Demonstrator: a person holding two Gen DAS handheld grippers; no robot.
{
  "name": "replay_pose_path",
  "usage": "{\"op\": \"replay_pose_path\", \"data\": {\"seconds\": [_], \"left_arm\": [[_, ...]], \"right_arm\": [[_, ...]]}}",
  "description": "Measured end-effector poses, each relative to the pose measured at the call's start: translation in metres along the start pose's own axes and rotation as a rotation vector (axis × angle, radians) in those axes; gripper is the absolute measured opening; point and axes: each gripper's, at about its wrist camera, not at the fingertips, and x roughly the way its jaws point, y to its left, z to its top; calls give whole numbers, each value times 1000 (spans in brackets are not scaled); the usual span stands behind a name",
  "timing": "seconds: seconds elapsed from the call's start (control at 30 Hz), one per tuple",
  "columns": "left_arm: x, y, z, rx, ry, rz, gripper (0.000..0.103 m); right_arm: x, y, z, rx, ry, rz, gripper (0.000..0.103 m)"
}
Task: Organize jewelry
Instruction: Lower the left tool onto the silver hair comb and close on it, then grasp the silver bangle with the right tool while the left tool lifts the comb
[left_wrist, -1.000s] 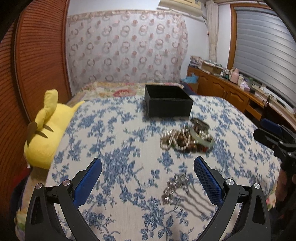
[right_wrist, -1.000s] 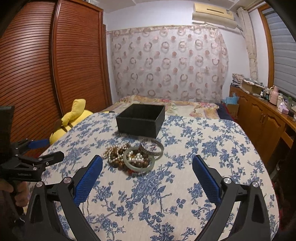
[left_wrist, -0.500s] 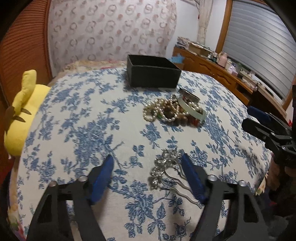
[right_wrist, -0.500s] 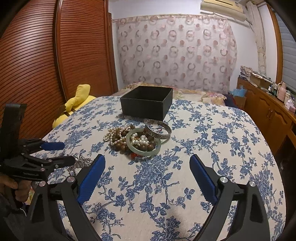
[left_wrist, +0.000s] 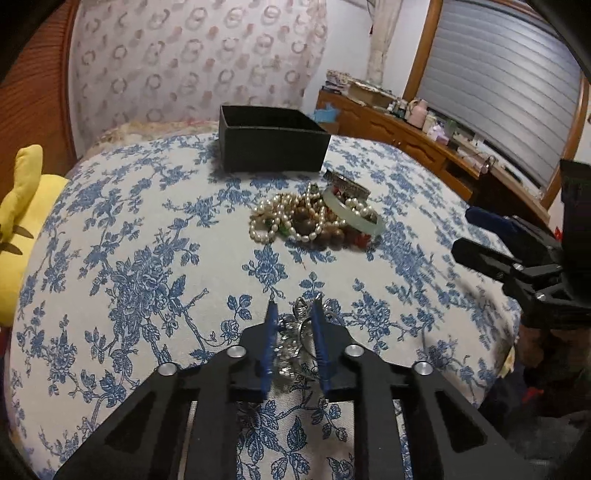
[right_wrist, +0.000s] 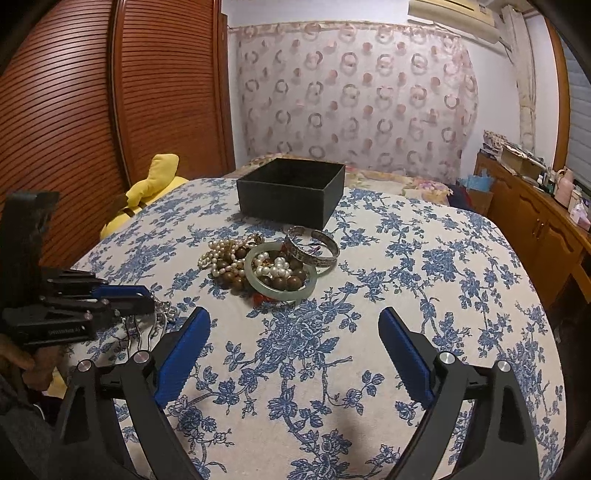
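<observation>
A silver hair comb (left_wrist: 295, 334) lies on the blue-flowered bedspread (left_wrist: 140, 258). My left gripper (left_wrist: 294, 302) is closing, and its blue pads press on the comb's ornate head. In the right wrist view the left gripper (right_wrist: 144, 297) sits at the left edge with the comb (right_wrist: 164, 308) at its tip. Further back lies a pile of pearl strands (left_wrist: 271, 221), wooden beads (right_wrist: 236, 278), a jade bangle (right_wrist: 280, 291) and a silver cuff (right_wrist: 312, 251). Behind the pile stands an open black box (right_wrist: 291, 197). My right gripper (right_wrist: 293, 314) hovers open above the bedspread, short of the pile.
A yellow plush toy (left_wrist: 18, 229) rests at the bed's left edge beside a wooden louvred wardrobe (right_wrist: 110, 92). A wooden sideboard (left_wrist: 406, 136) with clutter runs along the right wall. A person's hand (right_wrist: 33, 365) holds the left gripper's handle.
My left gripper dropped and tilted down to the hair comb, and its jaws went from wide open to closed around the comb's head. The right gripper moved slightly nearer the pile and stayed open.
</observation>
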Motion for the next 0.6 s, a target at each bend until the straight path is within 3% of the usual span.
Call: {"op": "replay_pose_path", "data": {"seconds": [0.37,0.6], "left_arm": [[-16,6,11,-49,-48,-26,8],[-27,6,25,-49,-103,-6,7]], "right_arm": [[3,-1,5,-24,8,-17,94],[17,-6,16,-34,24,-4,94]]}}
